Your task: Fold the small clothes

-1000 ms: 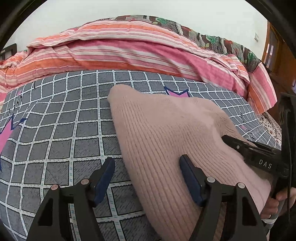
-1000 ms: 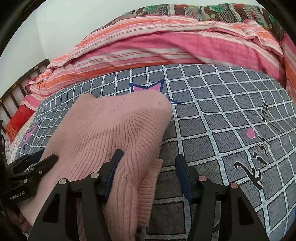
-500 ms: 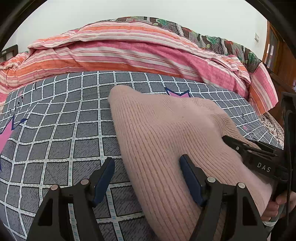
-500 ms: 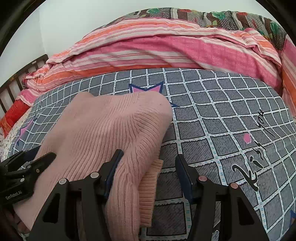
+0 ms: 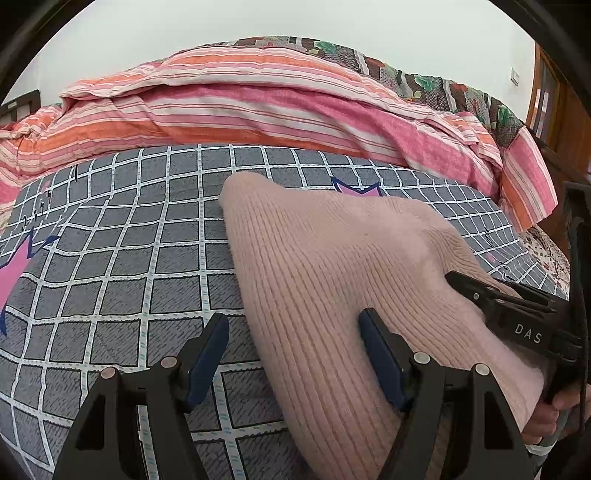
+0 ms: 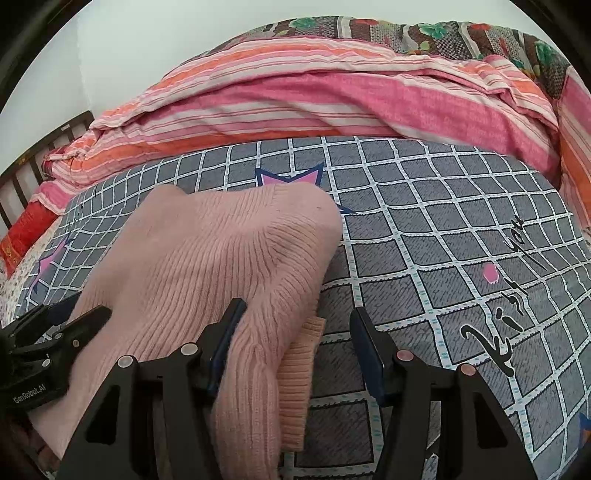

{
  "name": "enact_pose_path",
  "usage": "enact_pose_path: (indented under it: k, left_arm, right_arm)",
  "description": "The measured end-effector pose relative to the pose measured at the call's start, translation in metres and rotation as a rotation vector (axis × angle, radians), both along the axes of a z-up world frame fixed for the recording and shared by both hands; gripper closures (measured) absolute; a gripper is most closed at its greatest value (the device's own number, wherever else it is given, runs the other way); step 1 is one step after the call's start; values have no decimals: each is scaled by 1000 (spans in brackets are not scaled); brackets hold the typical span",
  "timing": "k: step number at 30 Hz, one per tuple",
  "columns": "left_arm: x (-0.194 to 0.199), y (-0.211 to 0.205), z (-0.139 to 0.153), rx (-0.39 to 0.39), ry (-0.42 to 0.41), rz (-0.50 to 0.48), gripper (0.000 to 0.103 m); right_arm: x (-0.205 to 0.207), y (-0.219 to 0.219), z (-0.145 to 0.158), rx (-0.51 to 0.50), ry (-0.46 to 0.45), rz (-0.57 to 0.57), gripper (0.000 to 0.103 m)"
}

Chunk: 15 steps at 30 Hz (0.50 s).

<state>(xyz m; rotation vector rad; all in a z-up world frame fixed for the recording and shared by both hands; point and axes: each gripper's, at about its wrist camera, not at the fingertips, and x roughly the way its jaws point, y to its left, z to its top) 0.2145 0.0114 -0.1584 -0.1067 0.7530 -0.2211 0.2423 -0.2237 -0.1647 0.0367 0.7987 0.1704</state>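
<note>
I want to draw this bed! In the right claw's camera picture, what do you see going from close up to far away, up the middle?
Right claw → pink knitted sweater → pink star shape on the sheet → bare grey checked sheet → pink and orange striped quilt → flowery patchwork blanket → white wall.

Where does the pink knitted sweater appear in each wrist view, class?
Left wrist view: the sweater fills centre to lower right, over the left gripper's right finger.
Right wrist view: the sweater lies centre-left.
Shared landmark: the pink star on the sheet beyond it.
</note>
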Motion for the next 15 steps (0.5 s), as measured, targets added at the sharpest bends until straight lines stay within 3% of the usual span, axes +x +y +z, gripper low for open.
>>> enact_pose_path:
  k: [6,10,15]
  left_arm:
    - [-8,-3,11,56,5,19,30]
    - [-17,-6,21,96,14,33,30]
    - [-27,-4,29,88,39,36,31]
  right_arm:
    - [-3,-1,11,-18,18,6,48]
    - [-12,-2,25,13,6,48,68]
    - [-26,0,29,-5,13,27,70]
